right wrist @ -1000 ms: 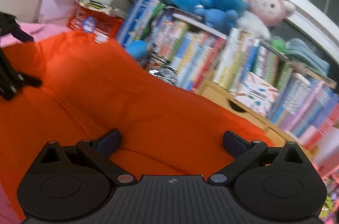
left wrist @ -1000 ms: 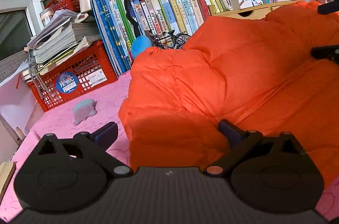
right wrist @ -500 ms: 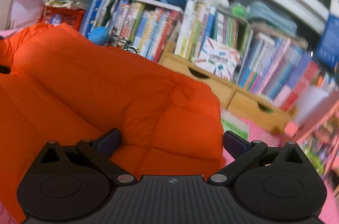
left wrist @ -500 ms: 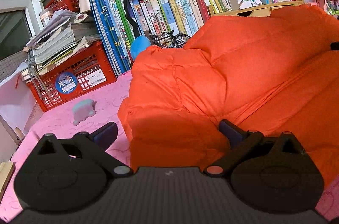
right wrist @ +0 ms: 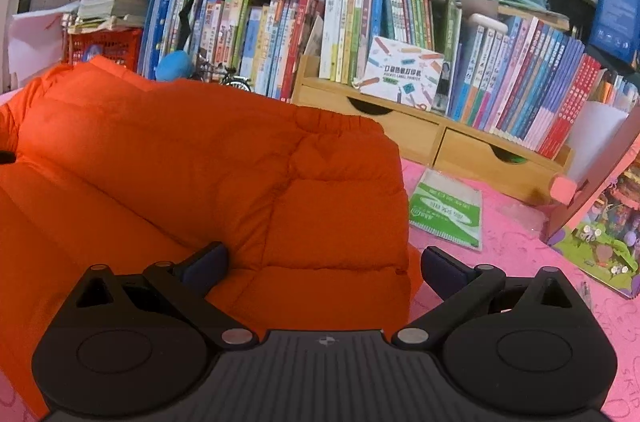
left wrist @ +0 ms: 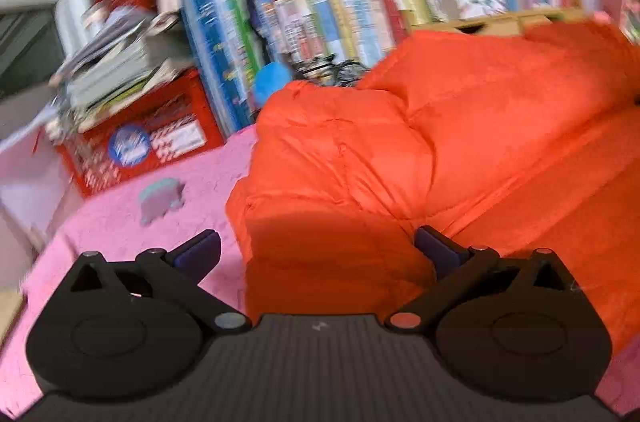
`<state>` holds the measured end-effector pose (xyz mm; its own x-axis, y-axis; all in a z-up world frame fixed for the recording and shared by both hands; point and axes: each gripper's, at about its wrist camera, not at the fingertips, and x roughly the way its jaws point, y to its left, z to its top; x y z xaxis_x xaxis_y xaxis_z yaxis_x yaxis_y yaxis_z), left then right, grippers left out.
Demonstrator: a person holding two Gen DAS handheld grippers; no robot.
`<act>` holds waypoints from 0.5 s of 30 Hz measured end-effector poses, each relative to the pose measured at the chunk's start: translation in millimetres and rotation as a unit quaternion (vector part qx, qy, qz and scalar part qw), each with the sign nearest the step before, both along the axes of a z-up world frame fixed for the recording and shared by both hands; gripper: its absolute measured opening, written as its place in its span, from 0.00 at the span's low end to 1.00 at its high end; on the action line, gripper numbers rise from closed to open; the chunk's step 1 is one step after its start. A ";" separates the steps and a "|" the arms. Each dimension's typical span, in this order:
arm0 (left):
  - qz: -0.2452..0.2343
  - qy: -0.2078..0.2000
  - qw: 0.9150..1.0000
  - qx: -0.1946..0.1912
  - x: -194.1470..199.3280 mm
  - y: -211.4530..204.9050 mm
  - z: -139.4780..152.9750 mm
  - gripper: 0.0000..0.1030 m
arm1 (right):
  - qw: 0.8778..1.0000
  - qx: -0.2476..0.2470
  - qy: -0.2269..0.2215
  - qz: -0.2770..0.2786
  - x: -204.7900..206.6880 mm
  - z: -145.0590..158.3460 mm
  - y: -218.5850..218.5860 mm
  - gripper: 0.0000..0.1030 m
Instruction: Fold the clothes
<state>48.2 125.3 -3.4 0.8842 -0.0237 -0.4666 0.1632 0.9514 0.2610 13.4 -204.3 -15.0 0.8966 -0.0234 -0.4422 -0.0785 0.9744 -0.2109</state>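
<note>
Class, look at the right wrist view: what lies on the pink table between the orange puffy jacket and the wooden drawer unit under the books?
A green-and-white packet lies flat on the pink table, between the orange puffy jacket and the wooden drawer unit.

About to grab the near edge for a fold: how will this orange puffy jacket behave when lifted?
The orange jacket looks quilted and air-filled, so probably light for its bulk. It creases softly, so it will likely flop and sag. Its smooth, slightly shiny shell may slip from the open right gripper unless pinched deep.

jacket [right wrist: 208, 162] on table [right wrist: 512, 242], books [right wrist: 400, 22] behind, packet [right wrist: 446, 214] right
</note>
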 end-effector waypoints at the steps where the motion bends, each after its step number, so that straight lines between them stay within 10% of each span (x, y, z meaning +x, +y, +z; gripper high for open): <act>1: 0.006 -0.008 1.000 0.003 -2.5 -4.3 5.6 0.99 | 1.000 -0.004 -0.001 -0.001 -0.2 -0.3 1.2 1.00; 8: -0.037 -0.086 0.996 -0.004 -27.6 -50.8 56.7 0.94 | 1.000 -0.022 -0.006 -0.005 -0.9 -1.1 6.7 1.00; 15: -0.130 -0.073 0.989 0.008 -14.3 -127.6 47.3 0.94 | 1.000 -0.015 -0.007 -0.005 -0.8 -0.9 4.4 1.00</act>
<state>33.9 -2.3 43.9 0.9069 -0.2528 -0.3372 0.3616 0.8776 0.3147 12.5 -199.9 -16.0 0.9020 -0.0454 -0.4294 -0.0663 0.9681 -0.2416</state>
